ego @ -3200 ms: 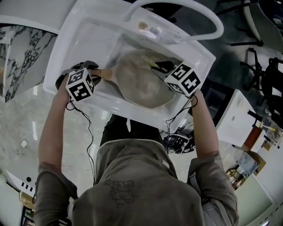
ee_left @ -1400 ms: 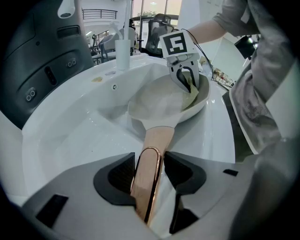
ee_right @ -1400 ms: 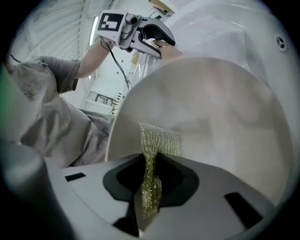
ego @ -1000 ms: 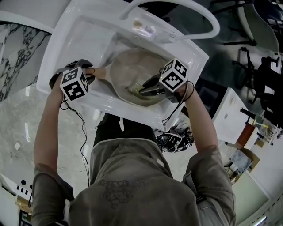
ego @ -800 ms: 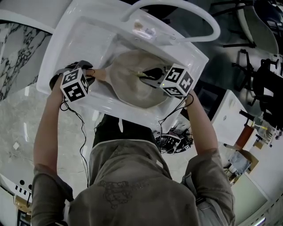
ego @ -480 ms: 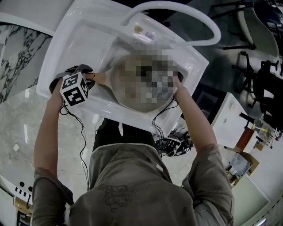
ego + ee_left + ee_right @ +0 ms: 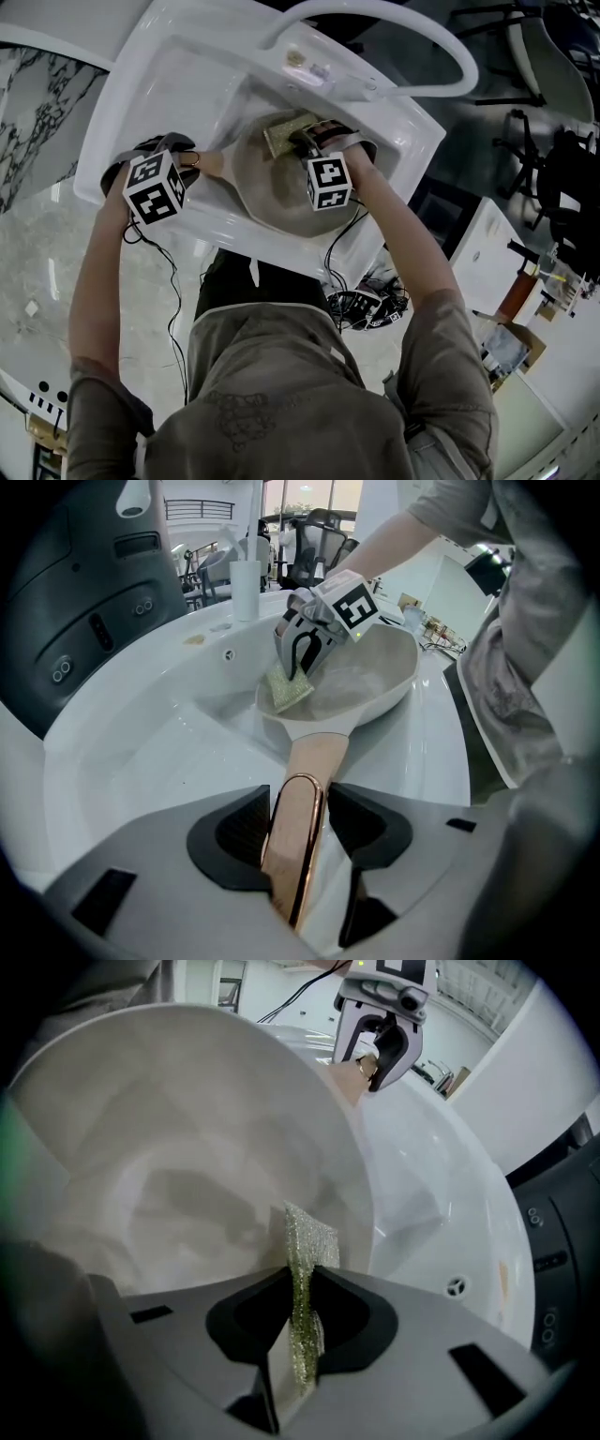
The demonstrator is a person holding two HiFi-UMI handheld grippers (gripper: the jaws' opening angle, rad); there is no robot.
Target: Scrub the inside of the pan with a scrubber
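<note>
My left gripper (image 7: 295, 808) is clamped on the copper-tipped handle (image 7: 314, 752) of the round beige pan (image 7: 262, 178), one jaw pressing each side of it. The pan lies inside the white moulded sink (image 7: 159, 84), at the centre of the head view. My right gripper (image 7: 300, 1283) has its jaws pressed together on a thin glittery yellow-green scrubber (image 7: 309, 1232). The scrubber is inside the pan, close by the inner wall near the pan's upper rim in the head view.
</note>
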